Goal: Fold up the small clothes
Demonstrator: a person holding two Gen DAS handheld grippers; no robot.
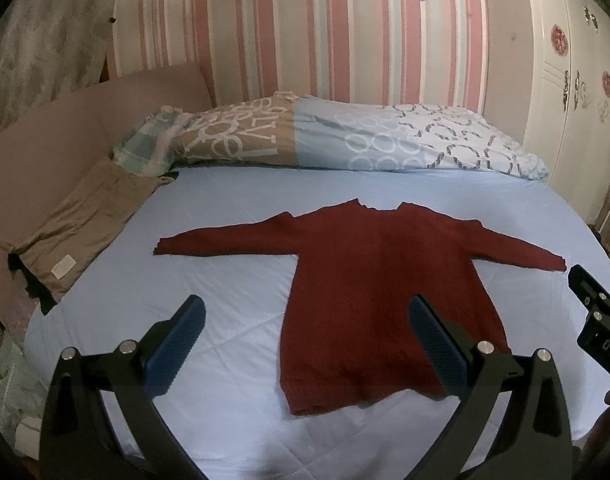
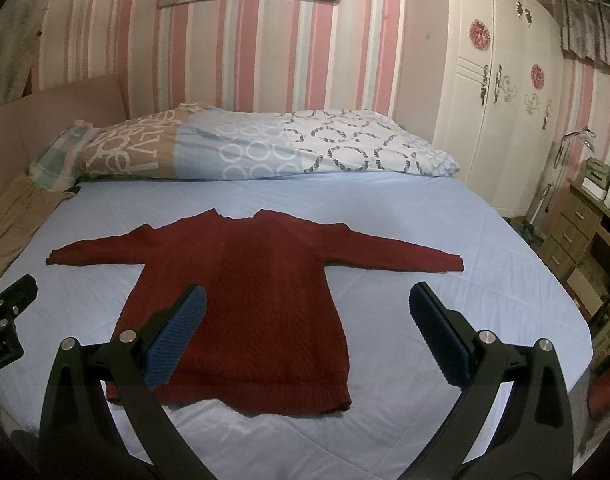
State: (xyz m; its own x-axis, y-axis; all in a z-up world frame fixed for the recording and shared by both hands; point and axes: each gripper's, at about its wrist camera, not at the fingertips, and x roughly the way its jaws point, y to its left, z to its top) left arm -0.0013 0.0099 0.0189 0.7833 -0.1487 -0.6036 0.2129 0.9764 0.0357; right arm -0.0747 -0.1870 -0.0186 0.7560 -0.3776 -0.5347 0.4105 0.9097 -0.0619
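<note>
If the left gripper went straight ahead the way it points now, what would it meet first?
Probably the red sweater: the open left gripper points over its lower body, near the left side seam, with nothing between. Depth is unclear, so it might touch the blue sheet beside it instead.

A home bedroom.
A bed [image 2: 385,208] with a pillow [image 2: 265,148] at 12 o'clock, striped wallpaper [image 2: 265,48] behind, a white wardrobe [image 2: 501,92] at 2 o'clock.

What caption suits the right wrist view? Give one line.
Open right gripper hovers over a dark red knitted sweater spread flat on a light blue bedsheet.
</note>
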